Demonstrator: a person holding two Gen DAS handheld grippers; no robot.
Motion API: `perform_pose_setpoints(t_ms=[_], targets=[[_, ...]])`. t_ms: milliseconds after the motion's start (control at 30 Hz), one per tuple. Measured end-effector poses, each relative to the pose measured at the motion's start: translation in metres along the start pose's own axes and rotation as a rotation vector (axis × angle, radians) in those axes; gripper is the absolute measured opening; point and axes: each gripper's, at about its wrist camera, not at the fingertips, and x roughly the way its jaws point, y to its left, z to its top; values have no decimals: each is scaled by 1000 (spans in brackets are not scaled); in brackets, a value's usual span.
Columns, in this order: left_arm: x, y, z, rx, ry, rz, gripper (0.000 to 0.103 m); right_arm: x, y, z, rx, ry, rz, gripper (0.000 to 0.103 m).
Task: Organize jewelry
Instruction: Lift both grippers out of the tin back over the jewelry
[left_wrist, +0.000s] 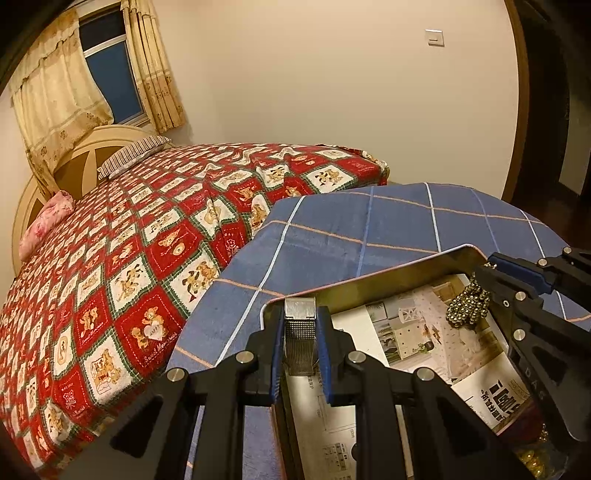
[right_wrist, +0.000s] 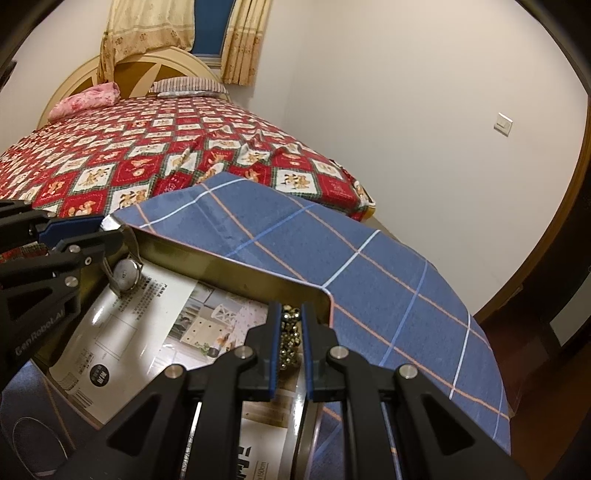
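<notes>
An open metal tin lined with a printed leaflet sits on a blue checked cloth. My left gripper is shut on the silver mesh strap of a wristwatch at the tin's left end. From the right wrist view, the watch face hangs below the left gripper, just above the leaflet. My right gripper is shut on a bunch of gold beads at the tin's far right corner. The beads dangle under the right gripper in the left wrist view.
A bed with a red patchwork quilt lies beyond and left of the cloth-covered table. The cloth's edge drops off at the right toward a dark wooden floor. More gold-coloured pieces show at the tin's near right end.
</notes>
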Motion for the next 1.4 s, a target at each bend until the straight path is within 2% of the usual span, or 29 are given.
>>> perform_pose_setpoints(t_ms=[67, 100, 133, 167, 200, 233, 300, 400, 600, 867, 967, 1167, 1233, 1367, 1400], targets=[[-2, -1, 1, 8, -1, 14, 19, 0, 1, -1, -1, 1, 7, 13], [-4, -1, 1, 7, 2, 18, 29, -1, 1, -1, 0, -3, 3, 17], [-7, -1, 3, 5, -2, 22, 51, -3, 0, -2, 7, -6, 5, 32], [-15, 0, 3, 0, -26, 42, 63, -6, -1, -2, 14, -8, 11, 45], [-22, 1, 4, -4, -53, 61, 79, -8, -2, -3, 20, -10, 14, 47], [-29, 2, 4, -7, -74, 69, 81, -13, -4, -6, 25, -14, 13, 47], [-42, 7, 3, -9, -87, 43, 81, -22, -8, -9, 42, -14, 12, 47], [-59, 17, -7, -12, -92, 50, 81, -41, -20, -18, 87, -13, 13, 47], [-86, 31, -48, -19, -57, 56, 81, -71, -24, -44, 114, -2, 19, 47], [-103, 16, -115, 3, 21, 39, 81, -90, -14, -90, 151, 40, 36, 49], [-100, 11, -128, 3, 41, 38, 79, -96, -11, -108, 174, 55, 46, 49], [-85, 4, -143, 6, 96, 15, 57, -104, -13, -122, 200, 62, 63, 49], [-81, 3, -146, 5, 109, 9, 46, -103, -12, -122, 197, 64, 60, 49], [-79, -4, -148, 35, 97, 17, 43, -99, -11, -120, 192, 69, 61, 49], [-79, -5, -148, 39, 91, 18, 37, -96, -11, -118, 189, 70, 60, 49]])
